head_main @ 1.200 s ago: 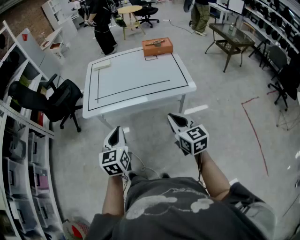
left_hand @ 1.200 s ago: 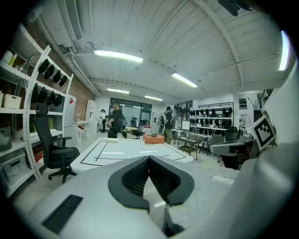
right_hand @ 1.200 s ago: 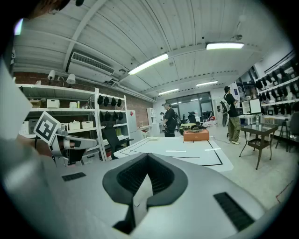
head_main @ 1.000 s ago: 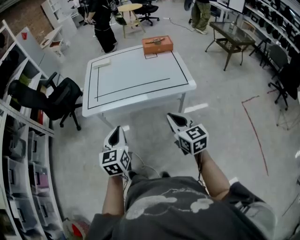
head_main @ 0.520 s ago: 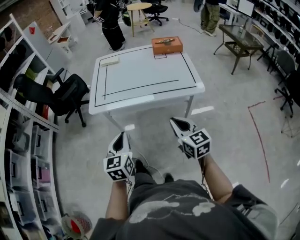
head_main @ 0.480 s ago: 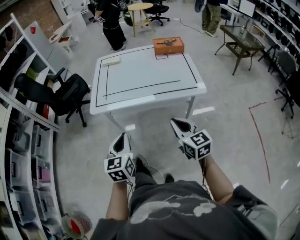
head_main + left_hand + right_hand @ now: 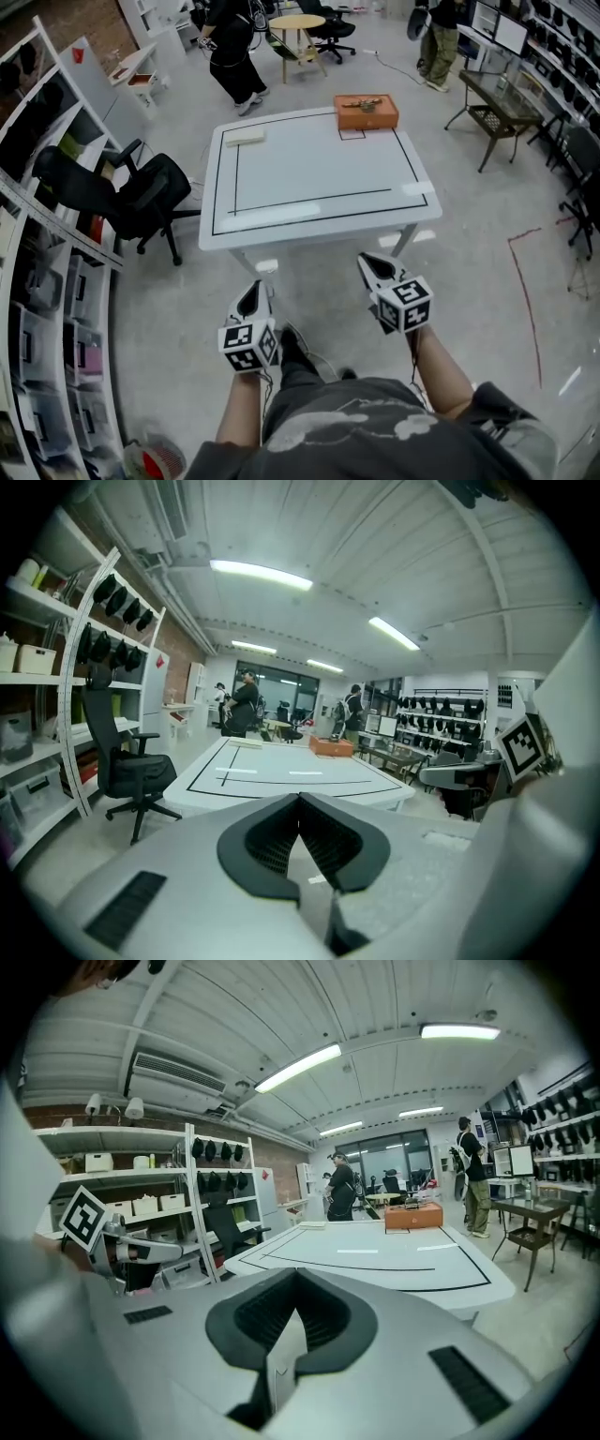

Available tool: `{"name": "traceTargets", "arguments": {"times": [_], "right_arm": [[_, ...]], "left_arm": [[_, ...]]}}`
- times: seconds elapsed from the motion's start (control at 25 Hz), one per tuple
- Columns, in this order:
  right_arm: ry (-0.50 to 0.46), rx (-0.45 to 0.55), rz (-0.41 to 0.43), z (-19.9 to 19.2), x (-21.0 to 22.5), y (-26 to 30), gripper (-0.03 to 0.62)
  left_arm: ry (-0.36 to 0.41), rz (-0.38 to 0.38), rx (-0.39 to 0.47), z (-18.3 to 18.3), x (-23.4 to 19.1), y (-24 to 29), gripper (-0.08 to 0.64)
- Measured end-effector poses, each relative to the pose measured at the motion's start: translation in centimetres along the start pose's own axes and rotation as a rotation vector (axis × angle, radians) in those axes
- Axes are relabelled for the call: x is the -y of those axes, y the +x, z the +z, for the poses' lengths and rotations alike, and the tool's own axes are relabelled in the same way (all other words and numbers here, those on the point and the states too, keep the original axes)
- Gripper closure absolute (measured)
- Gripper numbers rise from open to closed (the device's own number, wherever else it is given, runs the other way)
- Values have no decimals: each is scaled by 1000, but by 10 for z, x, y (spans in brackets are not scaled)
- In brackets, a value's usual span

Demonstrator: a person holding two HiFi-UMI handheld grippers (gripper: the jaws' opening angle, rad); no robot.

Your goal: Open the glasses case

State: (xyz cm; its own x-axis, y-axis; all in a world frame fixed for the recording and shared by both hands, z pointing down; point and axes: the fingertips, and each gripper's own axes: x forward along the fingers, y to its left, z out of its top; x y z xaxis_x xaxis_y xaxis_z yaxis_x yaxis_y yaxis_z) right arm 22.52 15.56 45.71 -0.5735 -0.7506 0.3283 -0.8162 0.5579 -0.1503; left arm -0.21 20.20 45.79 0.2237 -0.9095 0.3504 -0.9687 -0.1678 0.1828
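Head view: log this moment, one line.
stage: not begun | left gripper: shut, empty | right gripper: shut, empty | both: short of table | orange box: far edge

Too small to identify: the object (image 7: 363, 103) atop the orange box (image 7: 367, 118); the top edge crops a person in black (image 7: 234, 52).

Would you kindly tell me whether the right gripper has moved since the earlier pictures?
Yes. In the head view the right gripper, shut and empty, has come closer to the near edge of the white table.
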Motion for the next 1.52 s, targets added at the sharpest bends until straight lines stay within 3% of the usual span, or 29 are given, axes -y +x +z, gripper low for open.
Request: {"name": "traceTargets", "arguments": {"times": [0.16,0.84,1.24,1.52], "right_arm": [[51,8,-37,16,4,51,592],[20,-43,-142,79,-24,249,592],[6,-68,-196,90,-17,291,592],[22,-68,-177,98,10,340,592]], "left_arm": [[-12,-4,-10,18,-41,32,558],[-49,-67,-33,81,-218,151,557],[-25,-111,-50,94,-255,193,558],[-18,-76,-55,108,-272,230,557]]}}
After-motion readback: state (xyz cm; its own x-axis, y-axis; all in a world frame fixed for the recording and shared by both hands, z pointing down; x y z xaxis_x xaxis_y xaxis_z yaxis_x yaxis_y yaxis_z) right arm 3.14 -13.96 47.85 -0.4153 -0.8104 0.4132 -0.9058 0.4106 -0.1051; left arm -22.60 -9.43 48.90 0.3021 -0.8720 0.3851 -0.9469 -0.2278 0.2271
